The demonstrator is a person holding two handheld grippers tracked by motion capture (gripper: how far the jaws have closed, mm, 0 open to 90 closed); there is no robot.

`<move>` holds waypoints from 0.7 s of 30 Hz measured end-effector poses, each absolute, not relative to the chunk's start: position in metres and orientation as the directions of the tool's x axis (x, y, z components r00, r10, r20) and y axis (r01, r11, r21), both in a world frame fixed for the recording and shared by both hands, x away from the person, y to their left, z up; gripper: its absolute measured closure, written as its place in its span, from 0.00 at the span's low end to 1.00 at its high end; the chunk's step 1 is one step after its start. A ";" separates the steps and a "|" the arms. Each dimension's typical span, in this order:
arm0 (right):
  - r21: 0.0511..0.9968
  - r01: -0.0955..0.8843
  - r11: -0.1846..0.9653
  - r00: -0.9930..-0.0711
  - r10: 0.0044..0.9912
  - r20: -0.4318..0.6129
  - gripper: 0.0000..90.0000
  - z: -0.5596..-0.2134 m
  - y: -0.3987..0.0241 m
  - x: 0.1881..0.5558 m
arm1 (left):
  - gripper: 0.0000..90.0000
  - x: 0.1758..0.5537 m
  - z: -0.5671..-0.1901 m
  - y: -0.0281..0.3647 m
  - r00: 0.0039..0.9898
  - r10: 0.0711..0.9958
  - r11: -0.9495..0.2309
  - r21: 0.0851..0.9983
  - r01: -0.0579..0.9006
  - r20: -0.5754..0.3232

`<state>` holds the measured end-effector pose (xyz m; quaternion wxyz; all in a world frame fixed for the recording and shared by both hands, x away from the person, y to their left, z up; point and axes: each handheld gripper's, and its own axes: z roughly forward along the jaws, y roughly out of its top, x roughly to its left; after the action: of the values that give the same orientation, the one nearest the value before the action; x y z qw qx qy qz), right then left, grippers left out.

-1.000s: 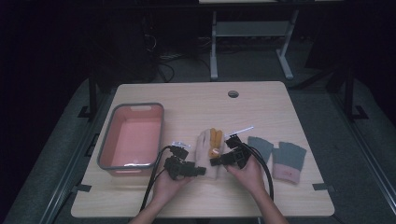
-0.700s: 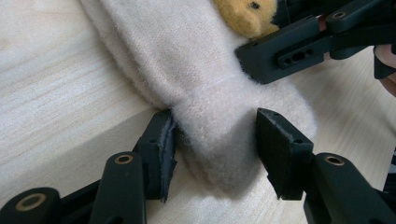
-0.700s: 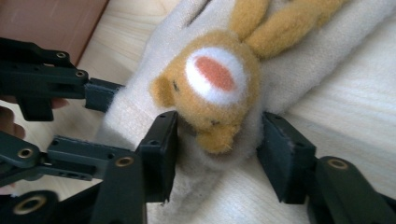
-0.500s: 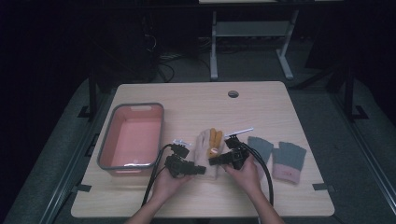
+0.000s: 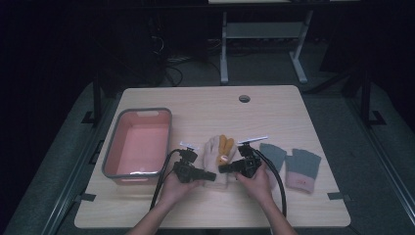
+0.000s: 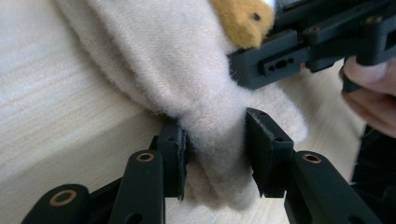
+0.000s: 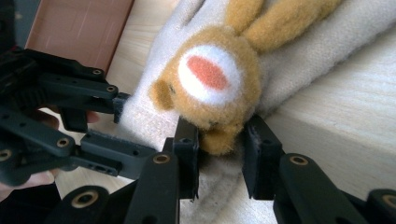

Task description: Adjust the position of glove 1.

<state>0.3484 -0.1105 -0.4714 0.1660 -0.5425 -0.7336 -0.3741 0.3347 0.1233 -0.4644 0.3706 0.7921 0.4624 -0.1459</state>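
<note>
A cream knitted glove (image 5: 213,152) with an orange plush animal (image 5: 225,145) on it lies at the table's front middle. My left gripper (image 6: 215,149) comes at its cuff end from the left. Its jaws have just been closing and now pinch the bunched cream fabric (image 6: 215,140). My right gripper (image 7: 219,149) comes from the right. Its jaws have also just been closing and press on the lower end of the orange plush (image 7: 219,135), which has a white patch with a red spot. In the high view the left gripper (image 5: 211,176) and the right gripper (image 5: 222,170) nearly meet over the glove.
A pink tub (image 5: 144,111) with a grey rim stands at the left. To the right of the hands lie a grey glove (image 5: 272,155) and a grey glove with a pink cuff (image 5: 302,169). A cable hole (image 5: 244,98) sits near the table's far edge.
Both hands have kept their places at the glove. No other difference shows in the high view.
</note>
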 end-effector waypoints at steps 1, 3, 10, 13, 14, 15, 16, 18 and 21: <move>0.372 0.918 0.134 -0.361 0.670 0.649 0.79 -0.472 -0.111 0.349 | 0.68 0.336 -0.465 0.124 0.528 0.622 -0.297 0.450 0.842 -0.578; 0.378 0.916 0.134 -0.366 0.666 0.650 0.80 -0.471 -0.110 0.348 | 0.70 0.335 -0.464 0.123 0.531 0.621 -0.290 0.459 0.839 -0.577; 0.383 0.912 0.150 -0.382 0.654 0.653 0.85 -0.469 -0.112 0.350 | 0.74 0.337 -0.462 0.123 0.527 0.610 -0.280 0.461 0.842 -0.592; 0.380 0.911 0.157 -0.384 0.656 0.650 0.87 -0.467 -0.112 0.350 | 0.74 0.338 -0.461 0.123 0.528 0.609 -0.283 0.459 0.842 -0.592; 0.382 0.910 0.158 -0.386 0.658 0.646 0.87 -0.466 -0.111 0.350 | 0.74 0.338 -0.461 0.122 0.528 0.606 -0.282 0.460 0.842 -0.595; 0.381 0.911 0.160 -0.385 0.662 0.643 0.87 -0.465 -0.111 0.350 | 0.74 0.338 -0.460 0.122 0.533 0.606 -0.288 0.462 0.839 -0.590; 0.382 0.911 0.158 -0.385 0.660 0.645 0.88 -0.464 -0.111 0.349 | 0.74 0.338 -0.459 0.122 0.537 0.603 -0.288 0.466 0.836 -0.591; 0.393 0.905 0.162 -0.396 0.658 0.640 0.88 -0.462 -0.111 0.349 | 0.74 0.338 -0.457 0.123 0.540 0.599 -0.288 0.471 0.834 -0.591; 0.396 0.903 0.168 -0.401 0.660 0.635 0.88 -0.459 -0.111 0.348 | 0.74 0.337 -0.455 0.123 0.547 0.594 -0.289 0.478 0.830 -0.590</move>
<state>0.3482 -0.1109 -0.4585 0.1610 -0.5230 -0.7471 -0.3774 0.3375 0.1234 -0.4545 0.3895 0.7884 0.4516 -0.1510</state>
